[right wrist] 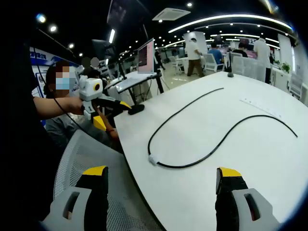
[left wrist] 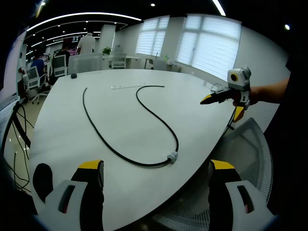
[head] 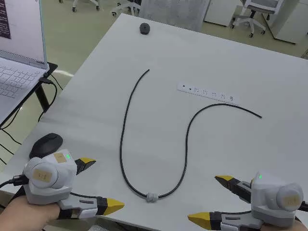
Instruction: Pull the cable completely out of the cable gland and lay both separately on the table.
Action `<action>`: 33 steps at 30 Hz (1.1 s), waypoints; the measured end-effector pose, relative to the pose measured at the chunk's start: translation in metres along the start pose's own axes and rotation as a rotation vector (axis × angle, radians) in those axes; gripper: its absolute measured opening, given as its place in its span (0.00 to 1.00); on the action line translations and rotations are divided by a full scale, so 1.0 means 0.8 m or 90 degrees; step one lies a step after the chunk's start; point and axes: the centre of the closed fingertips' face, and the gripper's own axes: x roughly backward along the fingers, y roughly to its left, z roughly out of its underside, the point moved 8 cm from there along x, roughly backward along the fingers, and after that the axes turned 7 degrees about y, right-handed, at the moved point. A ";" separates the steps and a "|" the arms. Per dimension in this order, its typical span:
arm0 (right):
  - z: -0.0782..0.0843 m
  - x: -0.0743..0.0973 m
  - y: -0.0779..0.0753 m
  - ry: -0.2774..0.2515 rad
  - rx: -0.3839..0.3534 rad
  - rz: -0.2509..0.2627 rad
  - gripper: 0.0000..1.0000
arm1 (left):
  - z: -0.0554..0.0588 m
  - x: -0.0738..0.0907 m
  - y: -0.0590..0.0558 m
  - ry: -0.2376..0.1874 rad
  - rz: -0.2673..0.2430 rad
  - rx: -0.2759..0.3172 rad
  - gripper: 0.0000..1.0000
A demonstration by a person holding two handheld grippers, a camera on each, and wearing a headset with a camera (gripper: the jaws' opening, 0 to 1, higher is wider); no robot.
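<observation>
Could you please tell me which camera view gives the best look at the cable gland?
The head view: the cable gland lies close below the camera and undistorted, threaded on the black cable at the bottom of its bend. Both gripper views show it smaller and fisheye-warped, near the edge of the table.

The left gripper [head: 106, 184], white-bodied with black, yellow-tipped jaws, is held in the person's left hand [head: 19, 214], pointing rightward with its jaws spread wide and empty. The matching right gripper [head: 205, 198] faces it, pointing leftward, jaws likewise wide apart, gripping nothing.
</observation>
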 end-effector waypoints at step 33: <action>-0.034 -0.056 -0.005 0.087 0.070 -0.031 0.86 | 0.010 -0.003 0.009 0.004 0.012 0.018 0.88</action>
